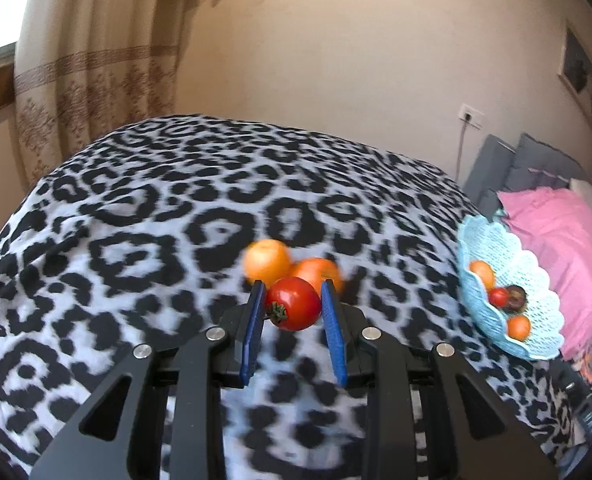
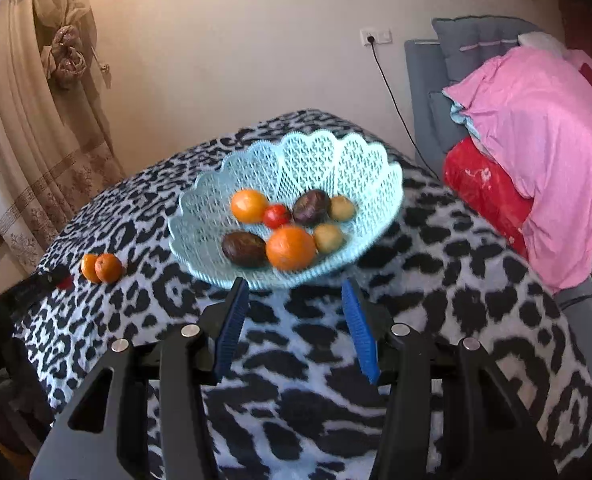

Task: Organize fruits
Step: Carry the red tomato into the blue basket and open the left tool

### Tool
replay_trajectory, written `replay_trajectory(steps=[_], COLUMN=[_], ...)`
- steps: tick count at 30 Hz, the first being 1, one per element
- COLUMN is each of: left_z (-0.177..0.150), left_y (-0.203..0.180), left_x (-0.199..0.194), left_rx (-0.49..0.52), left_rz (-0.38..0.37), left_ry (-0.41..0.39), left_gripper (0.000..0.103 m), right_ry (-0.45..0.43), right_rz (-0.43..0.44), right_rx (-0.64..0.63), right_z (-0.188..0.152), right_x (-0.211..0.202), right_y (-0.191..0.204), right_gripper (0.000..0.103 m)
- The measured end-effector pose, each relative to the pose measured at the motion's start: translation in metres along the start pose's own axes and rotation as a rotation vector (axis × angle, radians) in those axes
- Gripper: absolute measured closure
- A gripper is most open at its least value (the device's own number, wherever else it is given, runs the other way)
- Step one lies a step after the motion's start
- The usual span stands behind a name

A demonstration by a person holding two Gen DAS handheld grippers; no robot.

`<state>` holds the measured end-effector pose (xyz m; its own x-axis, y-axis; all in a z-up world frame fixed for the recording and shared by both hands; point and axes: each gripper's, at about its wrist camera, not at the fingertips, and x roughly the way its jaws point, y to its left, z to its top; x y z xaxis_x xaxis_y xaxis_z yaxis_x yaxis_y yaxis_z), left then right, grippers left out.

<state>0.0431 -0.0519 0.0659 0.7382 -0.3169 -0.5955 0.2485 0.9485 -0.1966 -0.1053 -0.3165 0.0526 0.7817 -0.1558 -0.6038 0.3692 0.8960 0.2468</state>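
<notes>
L gripper [image 1: 292, 304] clamps red tomato [image 1: 293, 303], stem toward left | 2 oranges [image 1: 267, 262] just behind on leopard-print blanket [image 1: 135, 220] | light-blue lattice bowl [image 1: 536, 312] w/ fruit at right edge, beside pink bedding [image 1: 556, 248]

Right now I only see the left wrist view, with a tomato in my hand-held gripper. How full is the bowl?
Observer: The bowl holds seven pieces, and its far side is bare.
Operator: I count four. What am I missing?
Observer: Two yellow-green fruits and a second dark fruit, low on the near side.
Operator: Is the other hand in my way?
Observer: The right hand-held gripper is open and empty, just short of the bowl's near rim.
</notes>
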Motion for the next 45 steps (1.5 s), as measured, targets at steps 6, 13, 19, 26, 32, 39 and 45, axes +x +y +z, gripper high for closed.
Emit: replay_trajectory(steps=[6, 13, 19, 26, 32, 39, 45], left_z=[-0.001, 0.002, 0.006, 0.007, 0.005, 0.004, 0.004], left_y=[-0.046, -0.097, -0.128, -0.151, -0.159, -0.163, -0.160], left_x=[0.002, 0.010, 0.018, 0.030, 0.039, 0.042, 0.040], left_rx=[0.072, 0.135, 0.170, 0.198, 0.213, 0.214, 0.212], left_rz=[-0.047, -0.104, -0.141, -0.163, -0.173, -0.179, -0.181], left_ry=[0.014, 0.029, 0.042, 0.064, 0.083, 0.089, 0.088], left_gripper=[0.074, 0.074, 0.074, 0.074, 0.074, 0.046, 0.038], right_ry=[0.021, 0.029, 0.043, 0.051, 0.053, 0.054, 0.055], right_rz=[0.024, 0.037, 0.050, 0.066, 0.068, 0.070, 0.070], right_rx=[0.003, 0.033, 0.080, 0.096, 0.098, 0.099, 0.100], right_z=[-0.013, -0.017, -0.018, -0.017, -0.017, -0.017, -0.017], right_x=[0.004, 0.006, 0.009, 0.010, 0.011, 0.012, 0.012], right_y=[-0.004, -0.009, -0.020, -0.022, -0.024, -0.023, -0.023], right_gripper=[0.050, 0.046, 0.046, 0.046, 0.046, 0.046, 0.046])
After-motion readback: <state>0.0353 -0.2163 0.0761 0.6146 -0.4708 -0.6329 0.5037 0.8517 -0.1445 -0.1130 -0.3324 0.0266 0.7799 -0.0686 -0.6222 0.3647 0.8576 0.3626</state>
